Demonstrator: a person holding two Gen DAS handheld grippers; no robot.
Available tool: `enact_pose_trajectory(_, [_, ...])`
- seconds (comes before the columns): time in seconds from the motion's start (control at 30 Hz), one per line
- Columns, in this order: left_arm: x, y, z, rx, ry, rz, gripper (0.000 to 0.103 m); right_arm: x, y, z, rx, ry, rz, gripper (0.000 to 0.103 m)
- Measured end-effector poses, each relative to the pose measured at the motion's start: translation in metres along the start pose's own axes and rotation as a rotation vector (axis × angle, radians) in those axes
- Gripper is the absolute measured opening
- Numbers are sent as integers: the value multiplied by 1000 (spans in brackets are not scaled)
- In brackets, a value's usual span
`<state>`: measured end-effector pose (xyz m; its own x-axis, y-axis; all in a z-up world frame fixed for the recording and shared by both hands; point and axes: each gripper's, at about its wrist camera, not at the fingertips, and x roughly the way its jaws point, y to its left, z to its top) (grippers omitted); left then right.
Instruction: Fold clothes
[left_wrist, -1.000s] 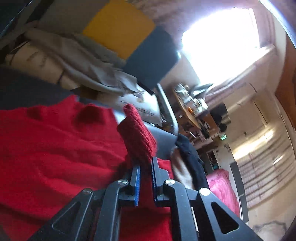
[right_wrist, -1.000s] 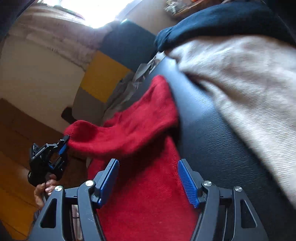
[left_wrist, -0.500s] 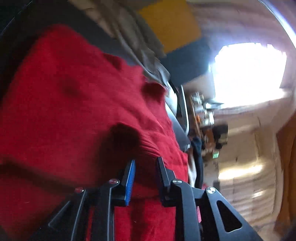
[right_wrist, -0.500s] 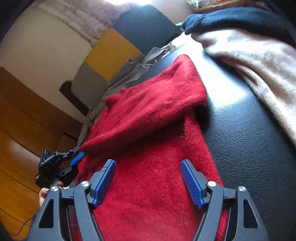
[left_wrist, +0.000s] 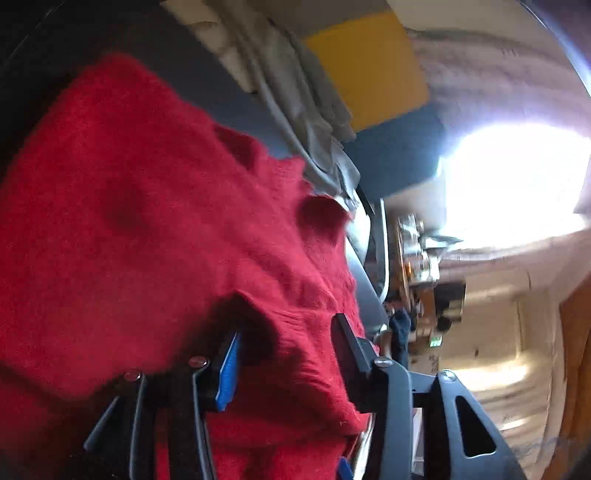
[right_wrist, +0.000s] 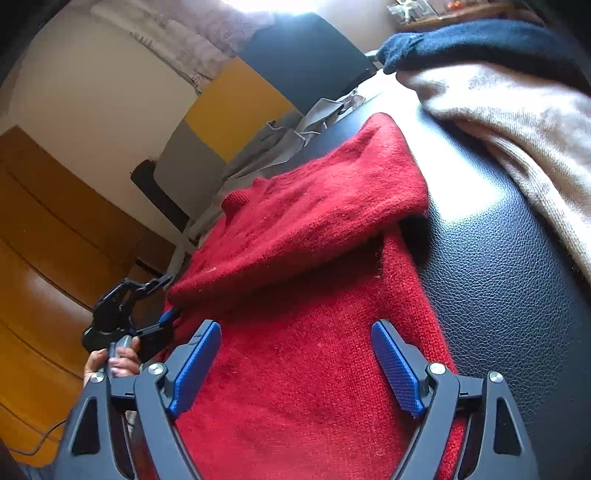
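Observation:
A red knit sweater (right_wrist: 314, 369) lies spread on a black leather surface (right_wrist: 498, 277). One sleeve (right_wrist: 332, 192) is folded across its body. My right gripper (right_wrist: 295, 365) hovers just above the sweater's lower part, open, with nothing held between its blue pads. In the right wrist view my left gripper (right_wrist: 166, 301) sits at the sweater's left edge, held by a hand (right_wrist: 107, 362), jaws apart. The left wrist view shows the left gripper (left_wrist: 288, 350) open, with loose folds of the red sweater (left_wrist: 129, 221) bulging between its fingers.
A beige sweater (right_wrist: 517, 122) and a dark navy garment (right_wrist: 480, 40) lie to the right on the leather. Crumpled grey cloth (right_wrist: 280, 140) sits behind the red sweater, against yellow, grey and dark panels (right_wrist: 240, 107). Wooden furniture (right_wrist: 44, 240) stands to the left.
My left gripper carried the sleeve cuff over the sweater's body, then opened and let it go. The sleeve now rests folded across. The right gripper stayed open and barely moved.

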<state>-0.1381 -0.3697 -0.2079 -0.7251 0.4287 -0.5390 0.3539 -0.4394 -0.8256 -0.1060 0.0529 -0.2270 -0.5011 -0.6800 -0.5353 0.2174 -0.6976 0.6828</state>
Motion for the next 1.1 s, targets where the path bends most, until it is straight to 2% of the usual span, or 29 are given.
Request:
enact_pose_trajectory(0.03, [2, -6, 0, 38, 5, 2, 10, -1, 0, 0, 2, -1, 4, 85])
enact_pose_trajectory(0.07, [5, -14, 0, 75, 17, 6, 8, -1, -1, 0, 3, -2, 6, 85])
enact_pose_trajectory(0.1, [6, -22, -1, 107, 26, 5, 7, -1, 0, 0, 5, -1, 7, 85])
enact_pose_trajectory(0.27, [-14, -58, 10, 135, -6, -113, 5, -7, -4, 3, 66, -1, 29, 85])
enact_pose_trajectory(0.5, [-64, -126, 38, 180, -111, -277, 5, -22, -22, 12, 242, -50, 161, 85])
enact_pose_trajectory(0.57, [-72, -138, 39, 214, -112, -272, 5, -19, -24, 18, 292, -60, 204, 88])
enact_pose_trajectory(0.67, [-82, -155, 41, 264, -113, -264, 5, -10, -27, 26, 374, -72, 274, 97])
enact_pose_trajectory(0.73, [-87, -154, 39, 270, -109, -250, 5, -5, -28, 32, 429, -80, 321, 103])
enact_pose_trajectory(0.83, [-90, -144, 40, 250, -92, -243, 5, 5, -29, 42, 497, -90, 375, 103])
enact_pose_trajectory(0.9, [-92, -135, 40, 259, -84, -201, 5, 15, -27, 49, 482, -84, 332, 103])
enact_pose_trajectory(1.1, [-85, -77, 47, 281, -50, 74, 6, 38, -21, 69, 412, -59, 183, 103])
